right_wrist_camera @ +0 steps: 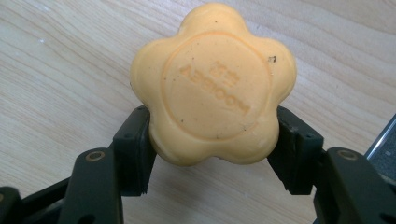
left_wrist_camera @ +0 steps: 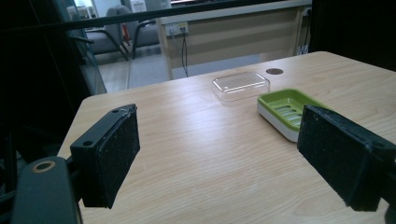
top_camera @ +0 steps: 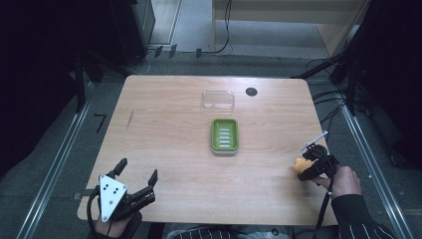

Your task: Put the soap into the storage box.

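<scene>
Orange flower-shaped soap (right_wrist_camera: 212,86) sits clamped in the right gripper (top_camera: 303,168), near the table's (top_camera: 169,149) right edge; the left gripper (top_camera: 138,175) gapes wide, holding nothing.

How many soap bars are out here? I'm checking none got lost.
1. The soap bar, orange and flower-shaped, is clamped in the right hand-held gripper near the table's right edge. The green dish looks empty.

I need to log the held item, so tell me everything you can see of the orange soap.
The orange soap is a flower-shaped bar with five rounded lobes, waxy and matte, with a raised ring and embossed lettering on its face and a few dark specks. The right tongs clamp its lower sides above the wooden table, near the right edge.
</scene>
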`<state>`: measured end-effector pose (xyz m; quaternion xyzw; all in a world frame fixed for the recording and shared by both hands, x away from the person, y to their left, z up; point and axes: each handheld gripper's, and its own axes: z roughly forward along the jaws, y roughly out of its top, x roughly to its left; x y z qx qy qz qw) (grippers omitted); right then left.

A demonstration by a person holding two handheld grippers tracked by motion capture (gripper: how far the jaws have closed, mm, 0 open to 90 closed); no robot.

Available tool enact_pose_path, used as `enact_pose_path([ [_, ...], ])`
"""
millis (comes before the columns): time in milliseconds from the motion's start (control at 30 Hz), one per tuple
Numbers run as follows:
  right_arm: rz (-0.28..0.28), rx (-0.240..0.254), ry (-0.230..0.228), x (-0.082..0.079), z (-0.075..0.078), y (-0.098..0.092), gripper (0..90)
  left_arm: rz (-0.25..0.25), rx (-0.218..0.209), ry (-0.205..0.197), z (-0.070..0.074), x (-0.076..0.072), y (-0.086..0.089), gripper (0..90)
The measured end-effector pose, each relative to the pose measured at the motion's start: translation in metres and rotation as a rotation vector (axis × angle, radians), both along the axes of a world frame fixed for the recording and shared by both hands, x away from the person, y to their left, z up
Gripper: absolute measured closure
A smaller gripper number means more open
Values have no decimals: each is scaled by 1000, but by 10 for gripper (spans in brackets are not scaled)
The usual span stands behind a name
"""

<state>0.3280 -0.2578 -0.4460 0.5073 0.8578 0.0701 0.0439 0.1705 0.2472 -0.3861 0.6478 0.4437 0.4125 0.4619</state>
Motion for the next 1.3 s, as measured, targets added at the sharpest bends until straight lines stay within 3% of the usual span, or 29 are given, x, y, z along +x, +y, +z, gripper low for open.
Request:
enact_pose_path([
  [1300,106,-5,-74,21,17,38,401,1,-4,0,0,0,0,136],
])
